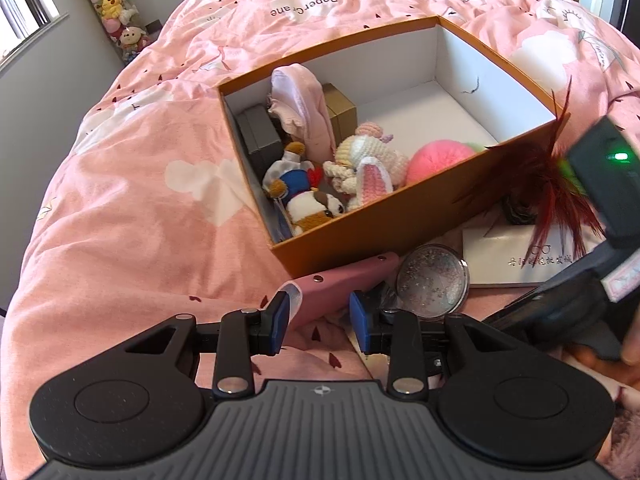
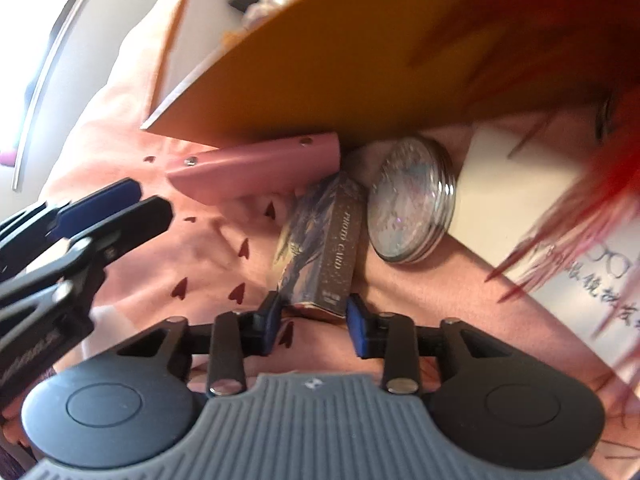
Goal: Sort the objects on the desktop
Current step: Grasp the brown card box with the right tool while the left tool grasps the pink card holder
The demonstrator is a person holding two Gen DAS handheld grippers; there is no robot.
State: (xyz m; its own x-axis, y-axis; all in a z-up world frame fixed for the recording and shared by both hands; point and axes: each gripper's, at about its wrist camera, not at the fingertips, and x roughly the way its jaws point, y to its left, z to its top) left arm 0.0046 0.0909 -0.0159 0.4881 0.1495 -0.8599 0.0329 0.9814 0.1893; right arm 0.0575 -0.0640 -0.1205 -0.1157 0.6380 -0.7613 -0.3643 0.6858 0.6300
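An orange box [image 1: 360,232] stands on the pink bedspread [image 1: 140,200] and holds plush toys [image 1: 316,196], a pink ball [image 1: 436,156] and small cases. A pink glasses case [image 1: 344,280] [image 2: 256,168] lies against the box's front wall. My left gripper [image 1: 320,316] [image 2: 148,200] is open with its blue pads just short of that case's near end and nothing pressed between them. My right gripper [image 2: 314,316] is shut on the near end of a dark "photo card" box [image 2: 324,248] lying on the bedspread. Only the right gripper's housing [image 1: 600,184] shows in the left wrist view.
A round glitter compact [image 1: 434,280] [image 2: 412,200] leans beside the photo card box. A white card with printed glasses [image 1: 504,256] [image 2: 520,184] lies right of it under red feathers [image 1: 536,176] [image 2: 580,200]. A tube of plush toys [image 1: 112,4] stands by the far wall.
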